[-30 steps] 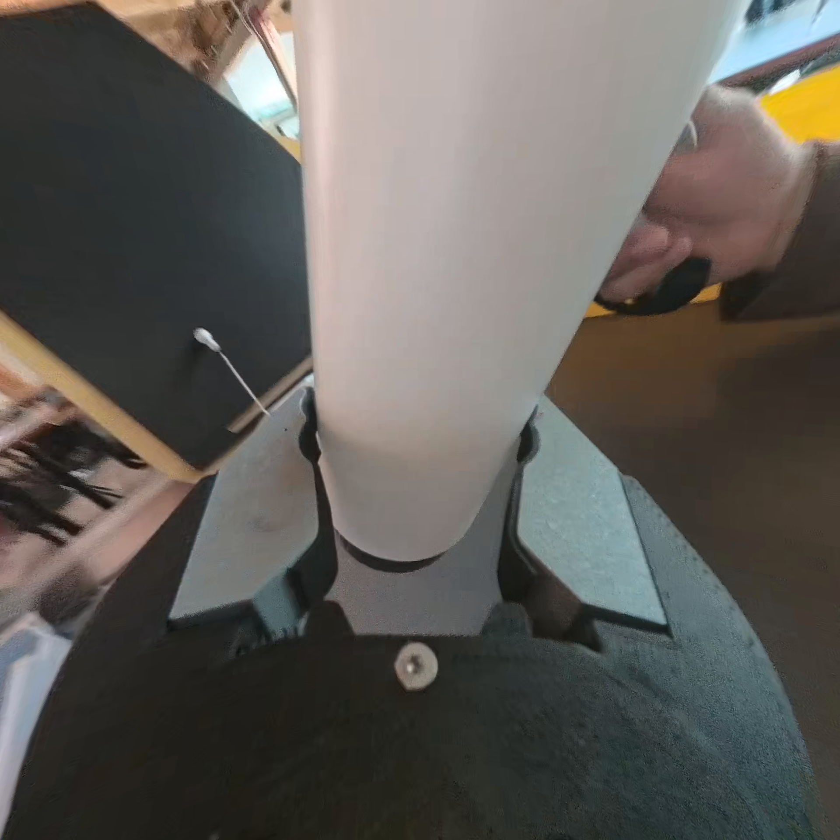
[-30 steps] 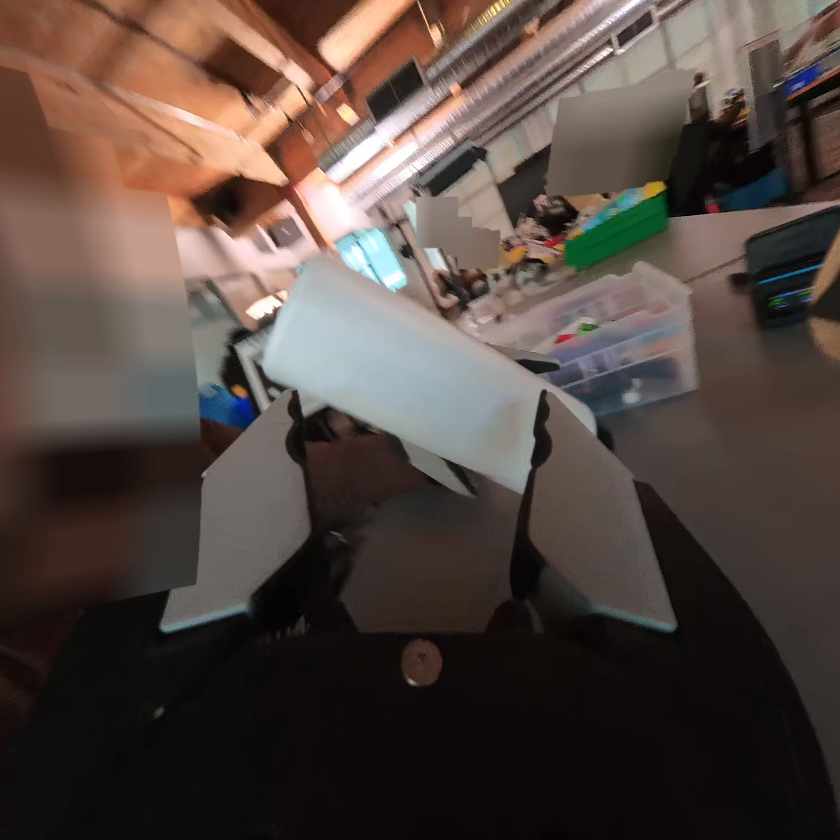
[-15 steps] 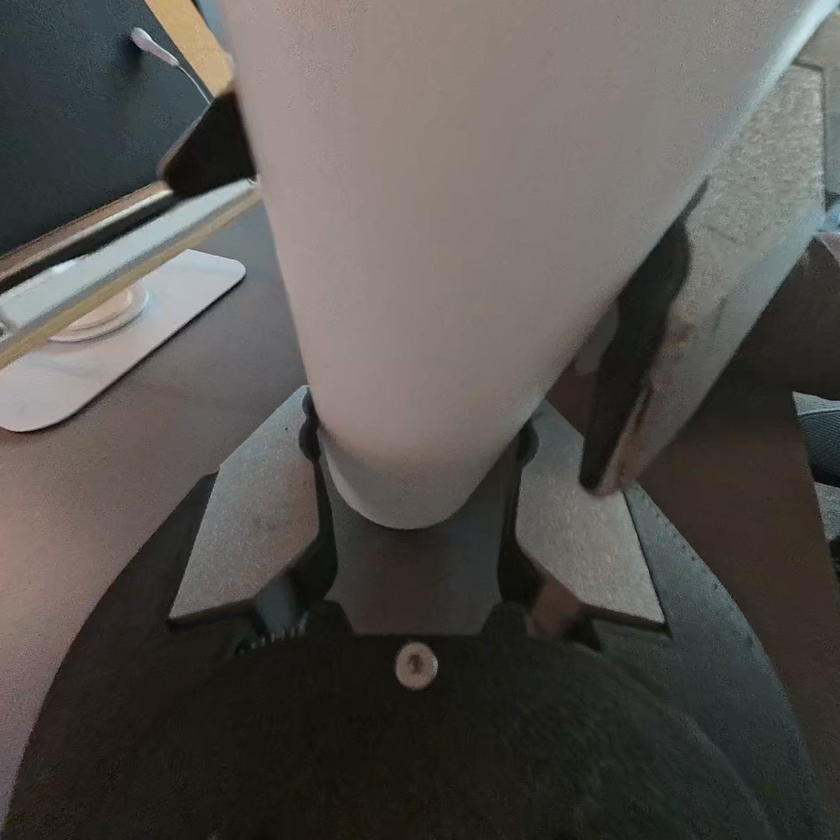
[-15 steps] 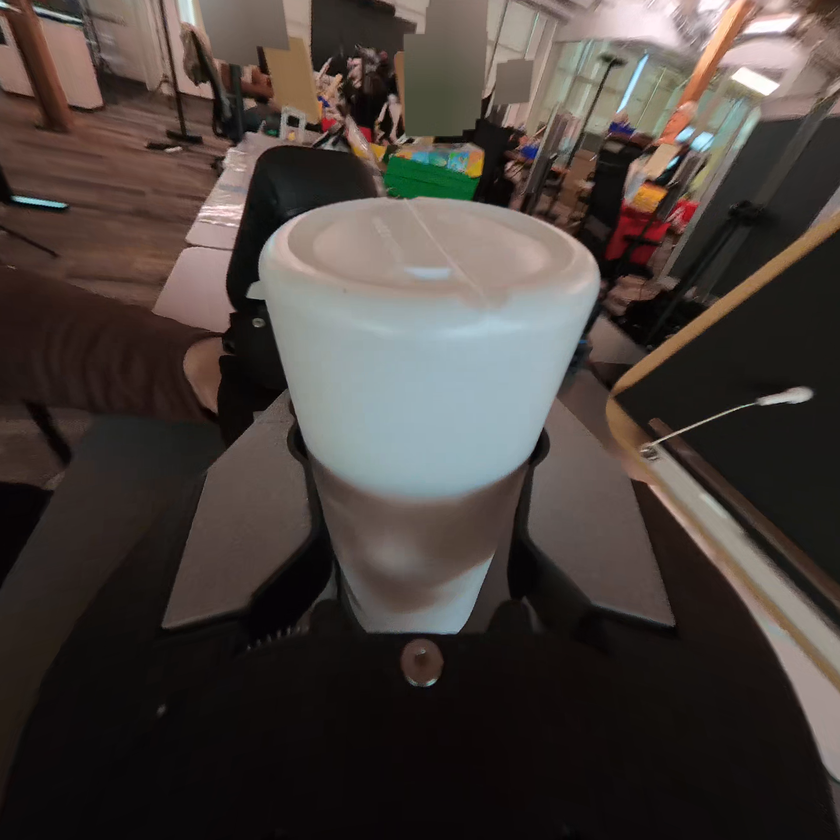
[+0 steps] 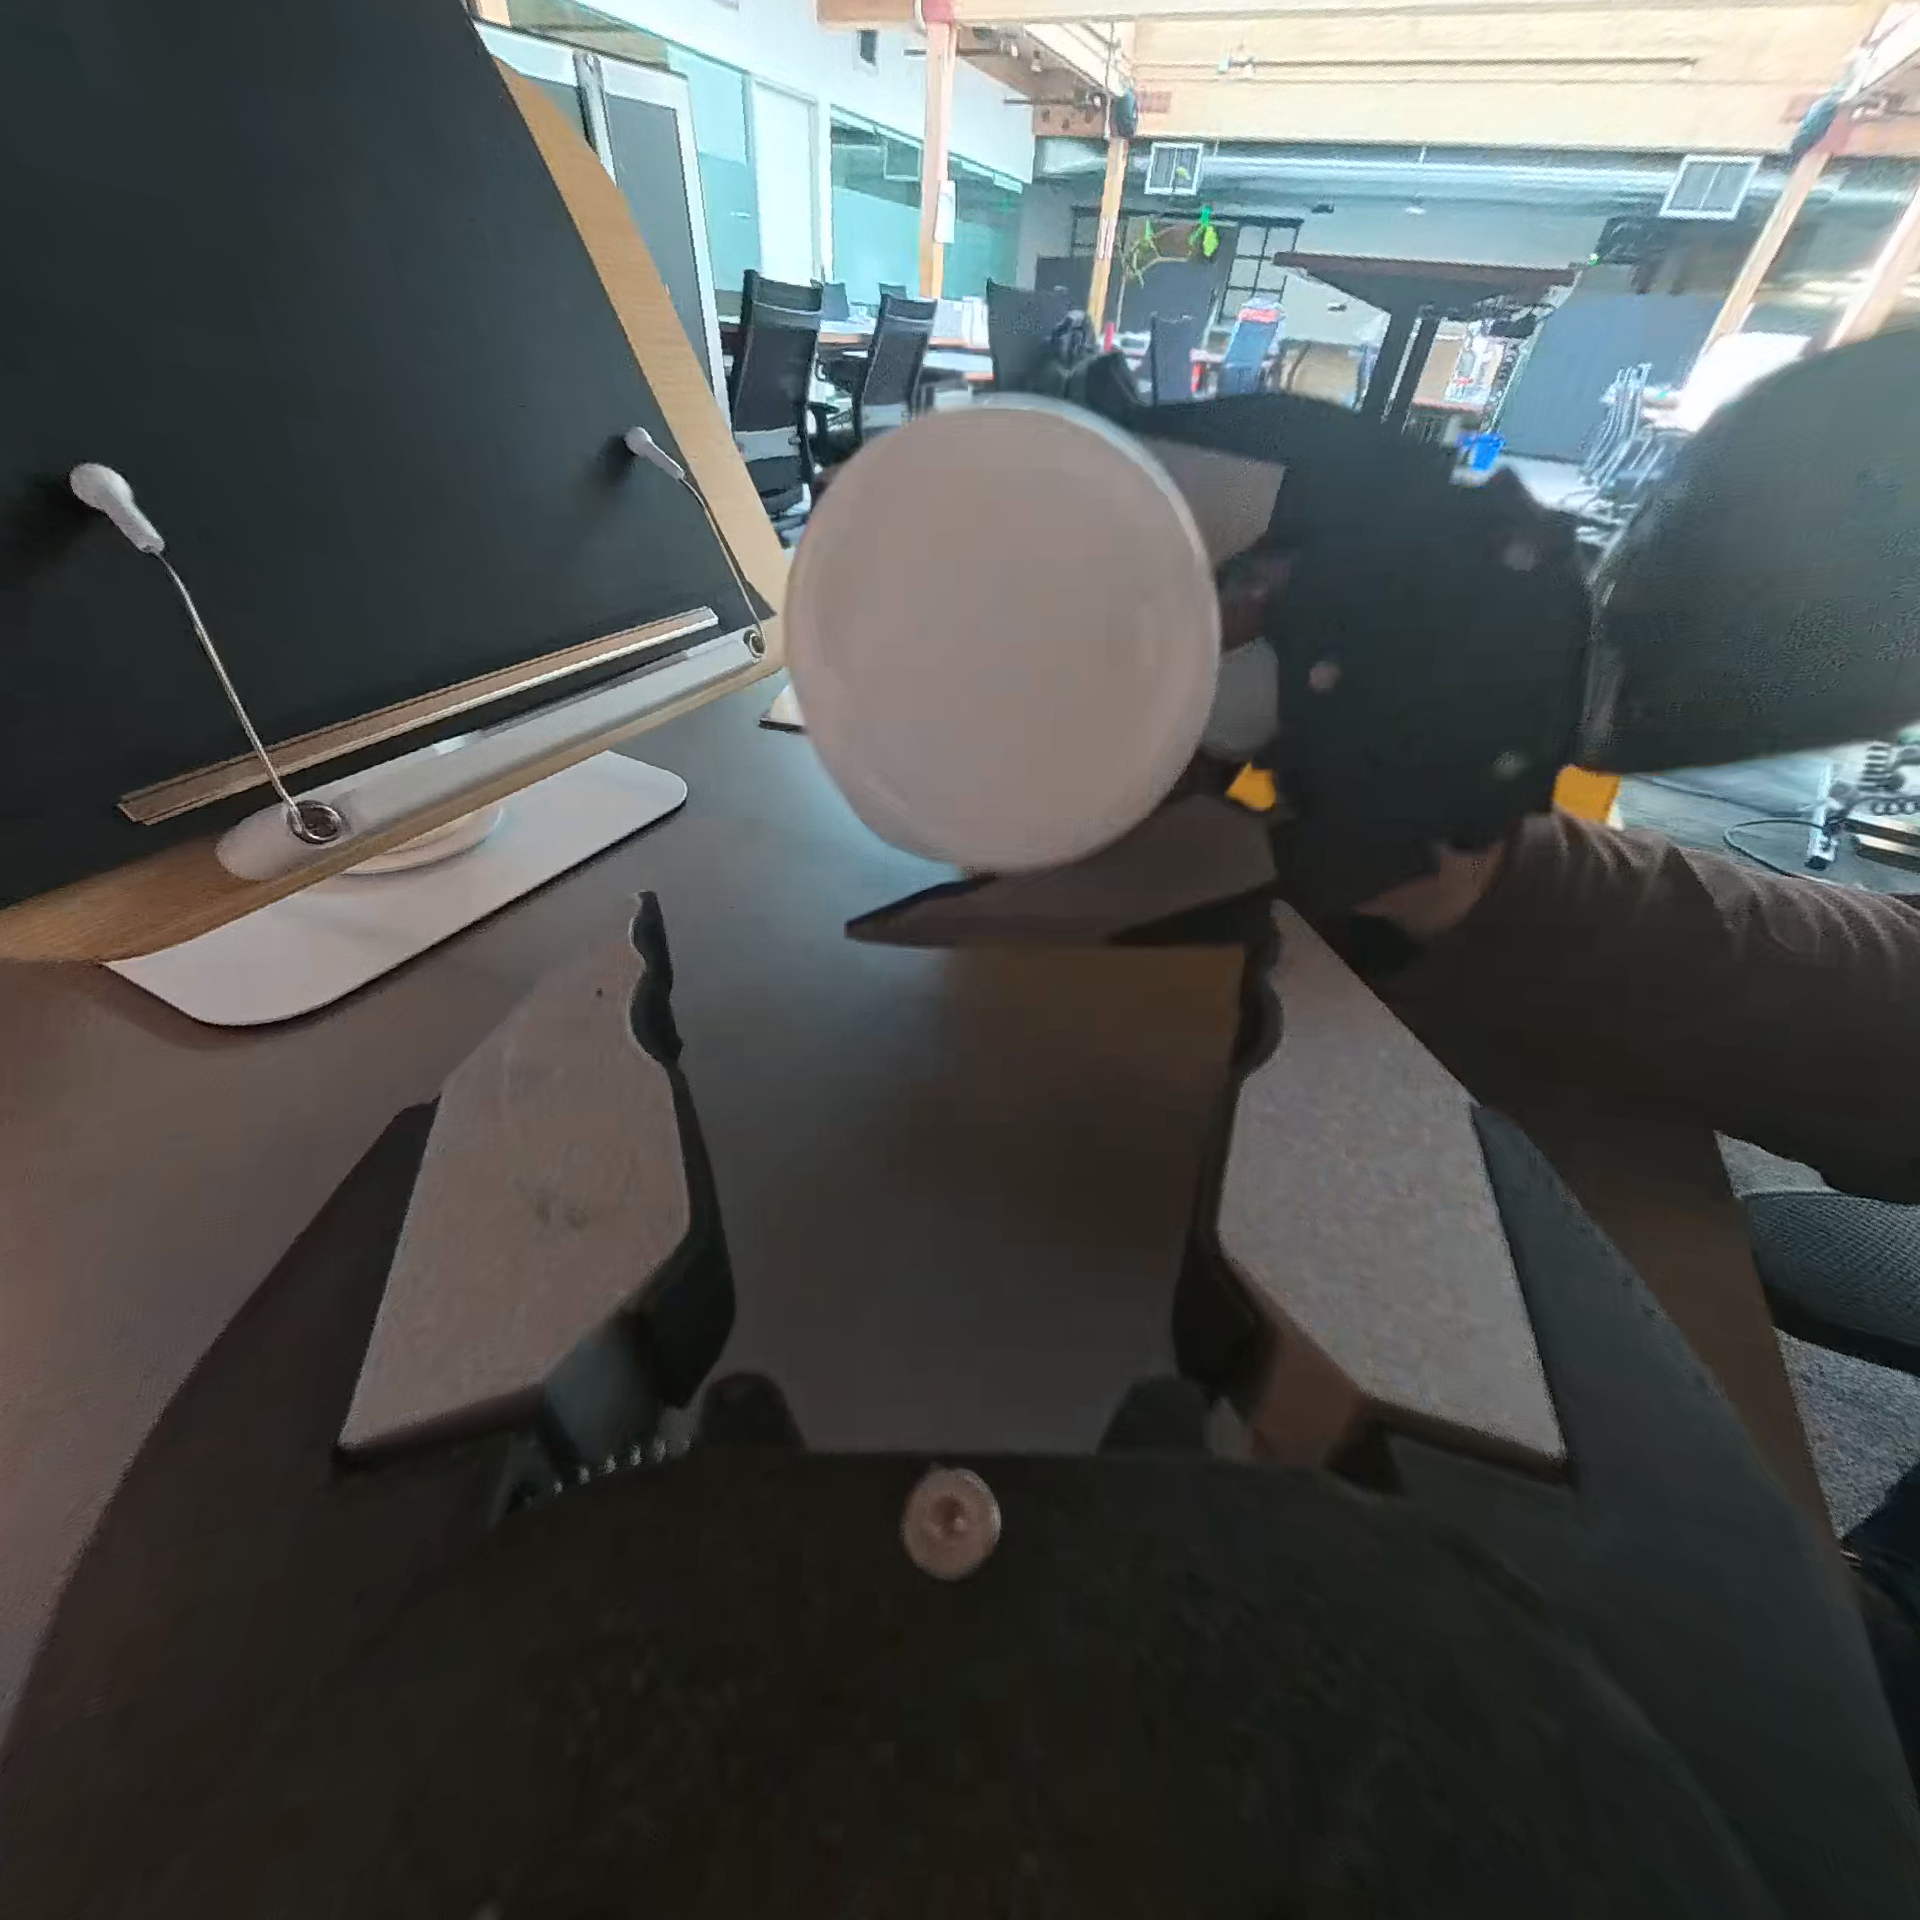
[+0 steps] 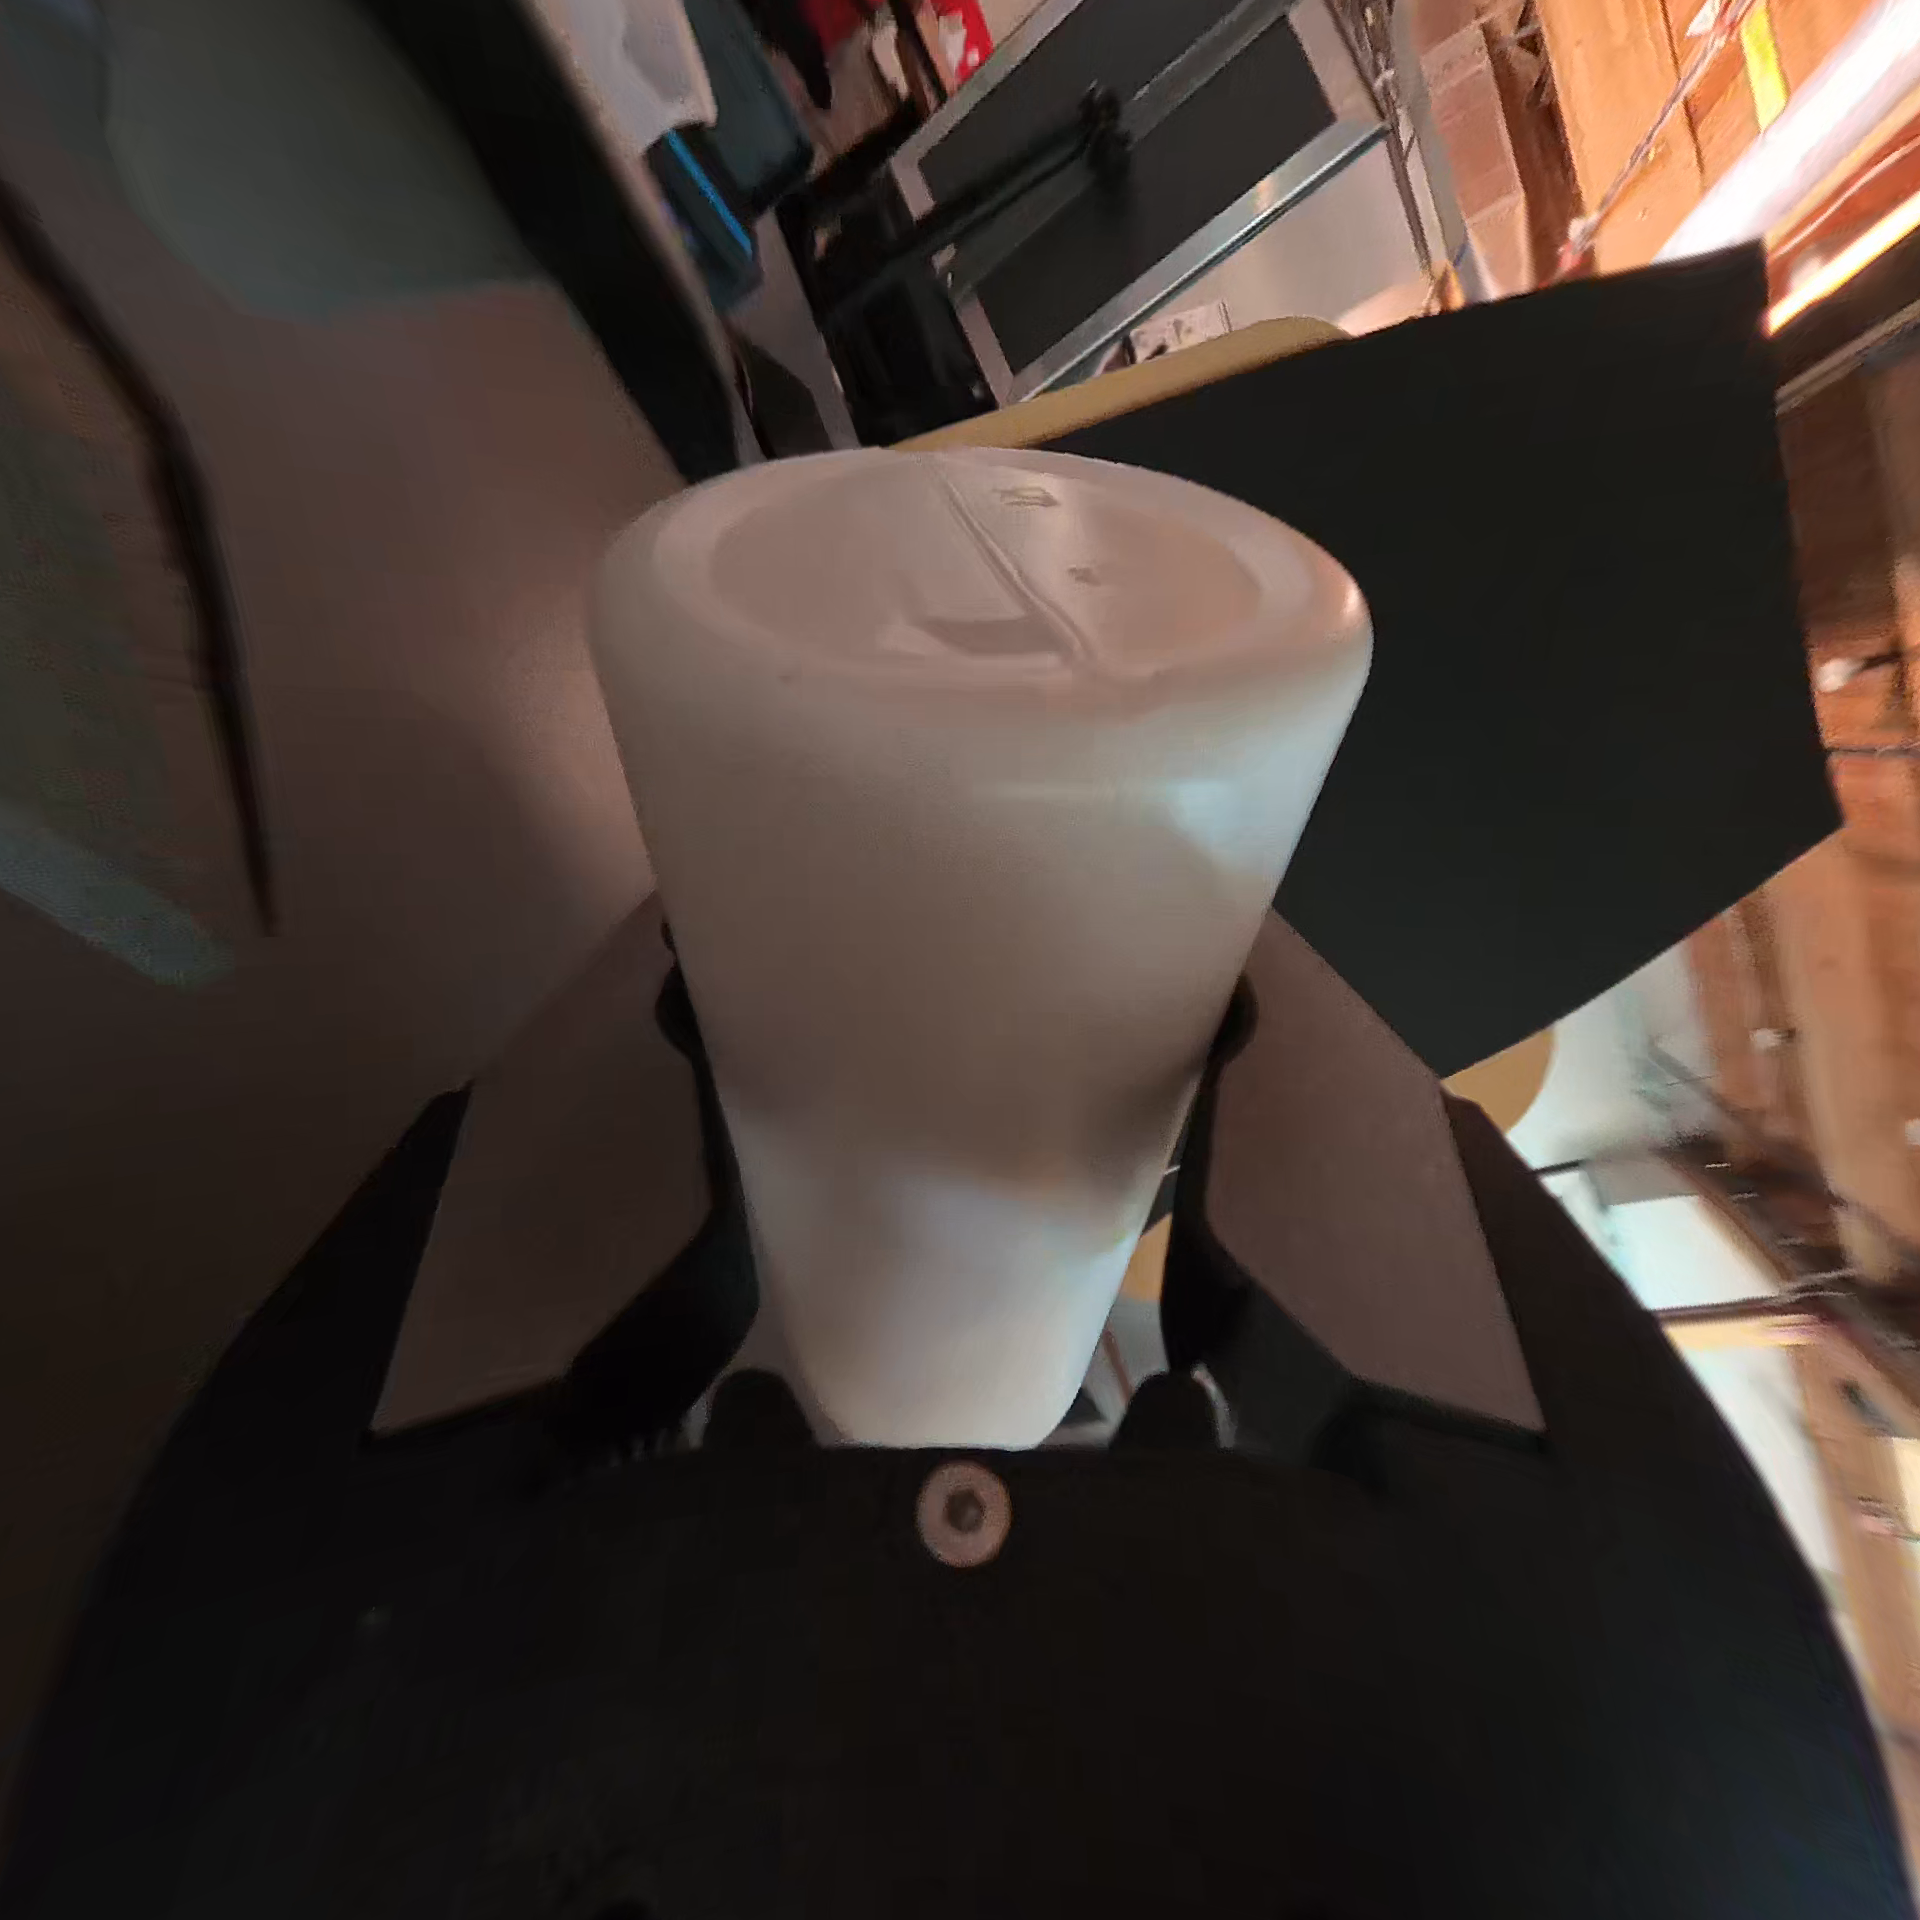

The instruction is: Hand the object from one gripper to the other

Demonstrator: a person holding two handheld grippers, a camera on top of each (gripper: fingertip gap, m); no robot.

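Observation:
The object is a white plastic bottle [image 5: 997, 639]. In the left wrist view it hangs above the table ahead of me, one round end facing the camera. My right gripper [image 5: 1403, 644] grips it from the right, one finger above and one below. My left gripper [image 5: 951, 935] is open and empty, its jaws wide apart, just short of the bottle. In the right wrist view the right gripper [image 6: 956, 997] is shut on the bottle [image 6: 977, 779], which sticks out forward between the fingers, its flat end away from the camera.
A black board with a wooden edge [image 5: 312, 416] stands tilted on a white base at the left of the dark table [image 5: 883, 1143]. A person's brown sleeve [image 5: 1610, 935] reaches in from the right. Office chairs [image 5: 790, 353] and desks stand far behind. One gripper's finger ends stand about 7 centimeters off the other's.
The left gripper has opened and let go of the bottle, which now sits only in the right gripper. The two grippers have drawn apart, and the right wrist view has tilted.

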